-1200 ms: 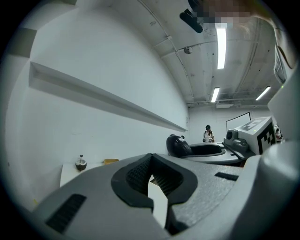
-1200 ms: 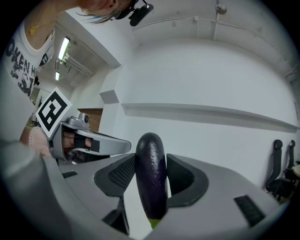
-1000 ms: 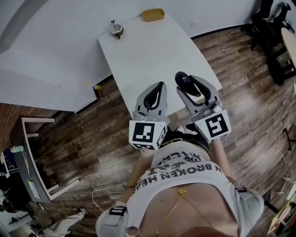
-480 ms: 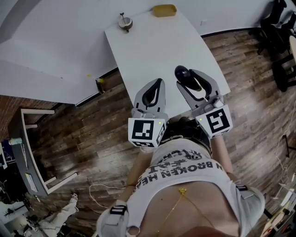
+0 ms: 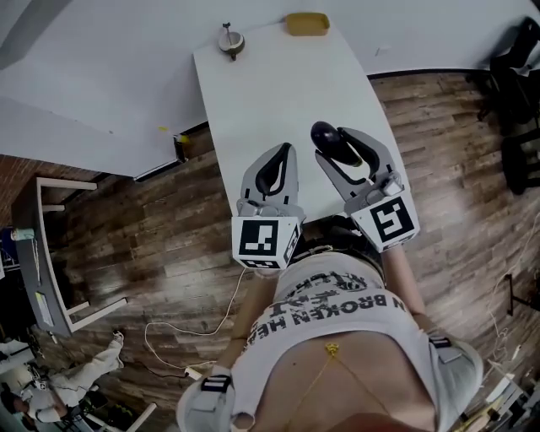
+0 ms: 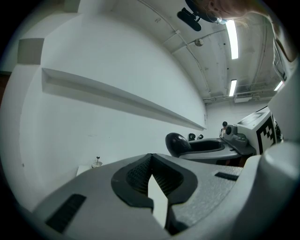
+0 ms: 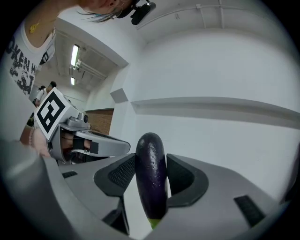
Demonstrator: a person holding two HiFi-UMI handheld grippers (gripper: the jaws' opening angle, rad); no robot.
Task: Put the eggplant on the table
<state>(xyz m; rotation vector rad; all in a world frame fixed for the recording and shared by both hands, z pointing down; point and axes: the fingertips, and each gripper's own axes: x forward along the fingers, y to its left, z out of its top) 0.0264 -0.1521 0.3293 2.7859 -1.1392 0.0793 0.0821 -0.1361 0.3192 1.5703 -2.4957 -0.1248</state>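
The right gripper (image 5: 336,145) fingers hold the eggplant (image 5: 326,137) over the desk (image 5: 270,93); the left gripper (image 5: 283,150) fingers are together. A yellow tray (image 5: 306,24) lies far off. Only the right gripper view shows the green stem (image 7: 151,224).

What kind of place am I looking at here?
Probably an office or lab workroom rather than a home: a bare white table on a wood-plank floor, dark office chairs to one side, and strip lights on the ceiling.
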